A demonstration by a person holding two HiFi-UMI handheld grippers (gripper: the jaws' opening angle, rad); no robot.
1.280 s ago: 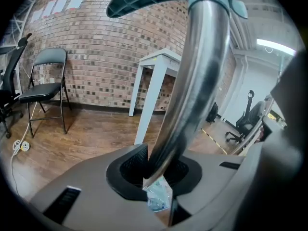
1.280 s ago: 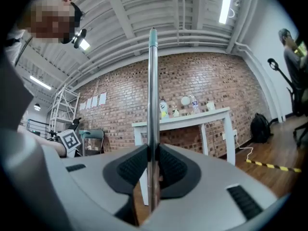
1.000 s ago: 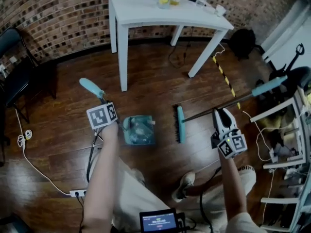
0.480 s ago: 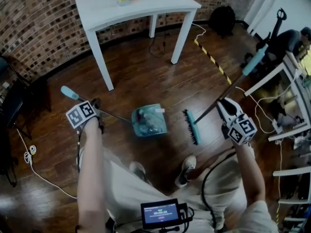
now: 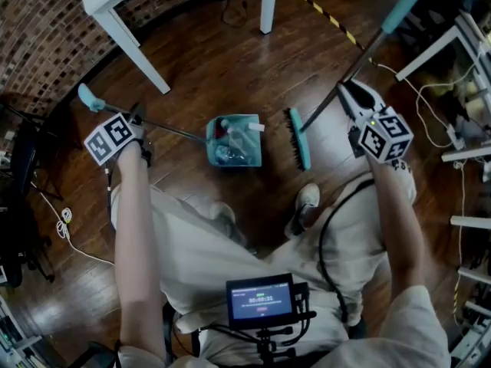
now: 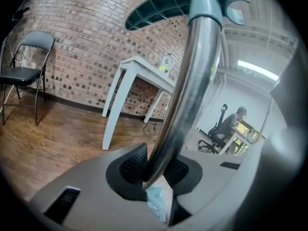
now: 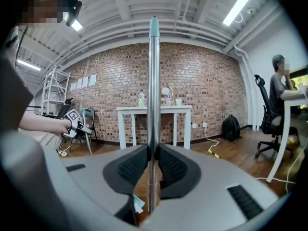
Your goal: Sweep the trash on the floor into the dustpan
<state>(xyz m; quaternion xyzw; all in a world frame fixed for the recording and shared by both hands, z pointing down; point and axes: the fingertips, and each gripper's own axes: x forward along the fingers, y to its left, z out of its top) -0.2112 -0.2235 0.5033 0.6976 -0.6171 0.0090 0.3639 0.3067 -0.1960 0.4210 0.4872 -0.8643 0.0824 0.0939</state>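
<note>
A teal dustpan (image 5: 234, 140) sits on the wooden floor with pale trash inside it. Its long metal handle (image 5: 153, 125) runs up-left to a teal grip (image 5: 88, 96). My left gripper (image 5: 136, 119) is shut on that handle (image 6: 185, 85), and a bit of the dustpan (image 6: 156, 201) shows below the pads. The teal broom head (image 5: 298, 138) lies just right of the dustpan, a small gap apart. My right gripper (image 5: 349, 96) is shut on the broom pole (image 7: 153, 105), which rises to a teal end (image 5: 399, 10).
A white table (image 5: 115, 6) stands at the top left and a black chair (image 5: 19, 159) at the far left. Yellow-black tape (image 5: 330, 18), cables and shelving (image 5: 468, 52) fill the right side. My shoe (image 5: 307, 202) is below the broom. A person (image 7: 279, 95) sits at a desk.
The head view has swung down and right, so the table slid to the upper left. Both grippers moved outward and up in the view. The broom head stays beside the dustpan.
</note>
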